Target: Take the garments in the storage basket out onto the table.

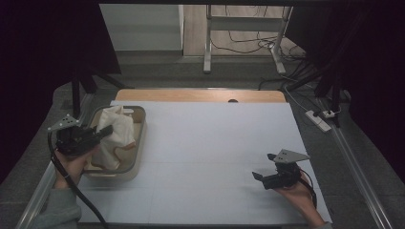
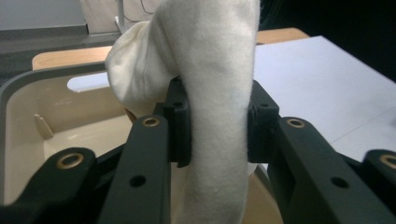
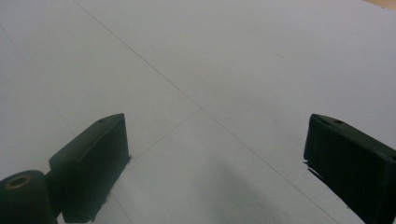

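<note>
A cream-white cloth (image 1: 116,133) hangs over a beige plastic bin (image 1: 139,143) at the table's left. My left gripper (image 1: 106,130) is shut on a bunched fold of that cloth (image 2: 219,116), and the pads (image 2: 180,126) press it from both sides above the bin (image 2: 28,126). My right gripper (image 1: 264,172) rests low over the white table at the right front. It is open, its two jaws stand wide apart (image 3: 217,154), and nothing lies between them.
White sheet (image 1: 215,143) covers the table, with a wooden edge (image 1: 200,94) at the far side. Beyond it stand metal frame legs (image 1: 208,47), floor cables and a power strip (image 1: 318,120) at the right.
</note>
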{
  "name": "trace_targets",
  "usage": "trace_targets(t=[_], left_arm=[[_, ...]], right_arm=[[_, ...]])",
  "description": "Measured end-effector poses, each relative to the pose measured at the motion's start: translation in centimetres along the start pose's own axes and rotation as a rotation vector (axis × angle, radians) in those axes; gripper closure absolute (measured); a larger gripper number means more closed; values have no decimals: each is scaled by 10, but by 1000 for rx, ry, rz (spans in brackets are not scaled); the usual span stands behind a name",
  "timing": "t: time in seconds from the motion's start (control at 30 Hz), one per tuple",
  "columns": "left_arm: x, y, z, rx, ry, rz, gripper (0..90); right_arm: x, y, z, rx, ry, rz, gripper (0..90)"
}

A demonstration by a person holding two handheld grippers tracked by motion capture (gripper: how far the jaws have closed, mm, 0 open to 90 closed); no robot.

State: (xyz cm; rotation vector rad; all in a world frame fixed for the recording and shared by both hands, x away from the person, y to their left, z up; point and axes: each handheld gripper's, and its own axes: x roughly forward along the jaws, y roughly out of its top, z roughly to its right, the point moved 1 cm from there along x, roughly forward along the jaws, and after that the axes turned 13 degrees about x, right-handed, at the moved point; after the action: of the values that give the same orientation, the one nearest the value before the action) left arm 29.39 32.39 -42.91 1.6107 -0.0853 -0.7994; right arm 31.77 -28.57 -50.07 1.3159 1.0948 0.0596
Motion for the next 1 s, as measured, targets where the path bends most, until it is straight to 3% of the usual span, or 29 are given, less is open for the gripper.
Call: trace_targets(t=[0.43,0.77,1.0], left_arm=[[-6,3,2,-13,-13,55,676],[-16,12,9,-14,-13,146,676],[-19,14,11,-19,-26,173,676]], right_arm=[[0,0,0,-3,0,-5,67],[1,0,0,-4,-2,-6,67],[1,0,0,-6,-1,-8,67]])
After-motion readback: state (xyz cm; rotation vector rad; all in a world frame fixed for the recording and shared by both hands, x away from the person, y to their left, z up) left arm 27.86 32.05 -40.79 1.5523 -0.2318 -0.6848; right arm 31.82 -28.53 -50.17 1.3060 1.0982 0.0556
